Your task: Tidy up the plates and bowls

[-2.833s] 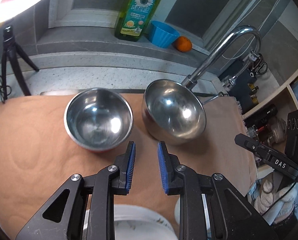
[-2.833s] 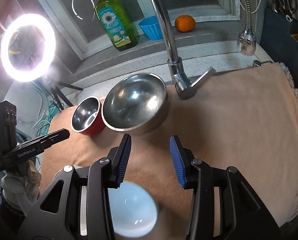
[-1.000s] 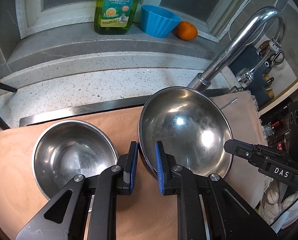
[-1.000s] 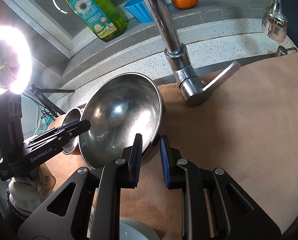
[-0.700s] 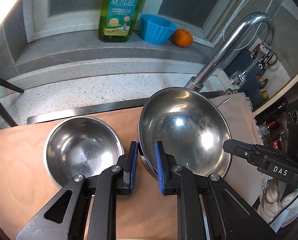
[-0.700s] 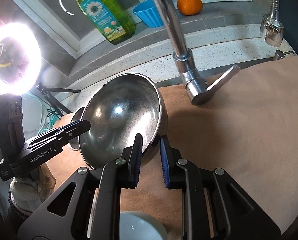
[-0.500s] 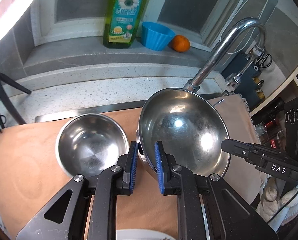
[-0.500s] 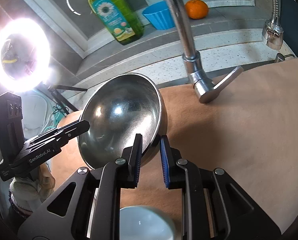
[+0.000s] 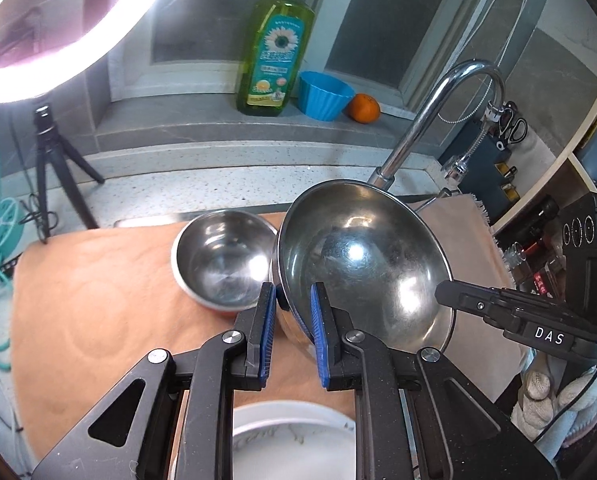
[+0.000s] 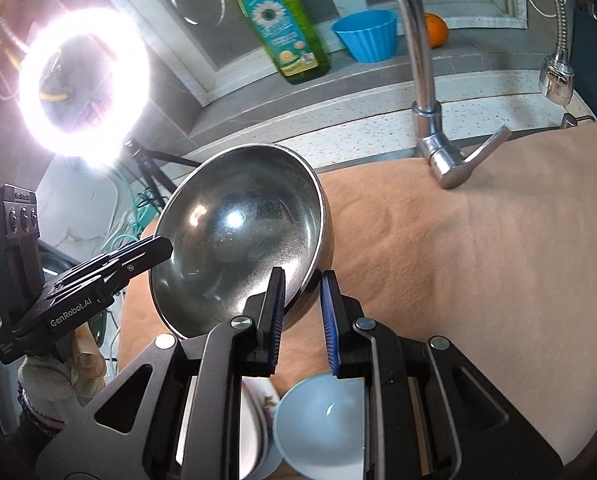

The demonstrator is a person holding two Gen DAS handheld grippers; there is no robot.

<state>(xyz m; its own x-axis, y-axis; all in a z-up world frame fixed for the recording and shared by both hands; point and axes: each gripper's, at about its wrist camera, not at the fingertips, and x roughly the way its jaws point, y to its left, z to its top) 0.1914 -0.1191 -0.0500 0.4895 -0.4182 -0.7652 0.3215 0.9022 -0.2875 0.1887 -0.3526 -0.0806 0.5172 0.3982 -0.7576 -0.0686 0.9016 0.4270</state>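
Two tools carry the big steel bowl (image 9: pixel 362 264): my left tool (image 9: pixel 292 320) is clamped on its left rim, my right tool (image 10: pixel 302 300) on its right rim. It hangs tilted above the desk's back edge. The small steel bowl (image 9: pixel 222 260) sits just left of it, nearer my left hand.
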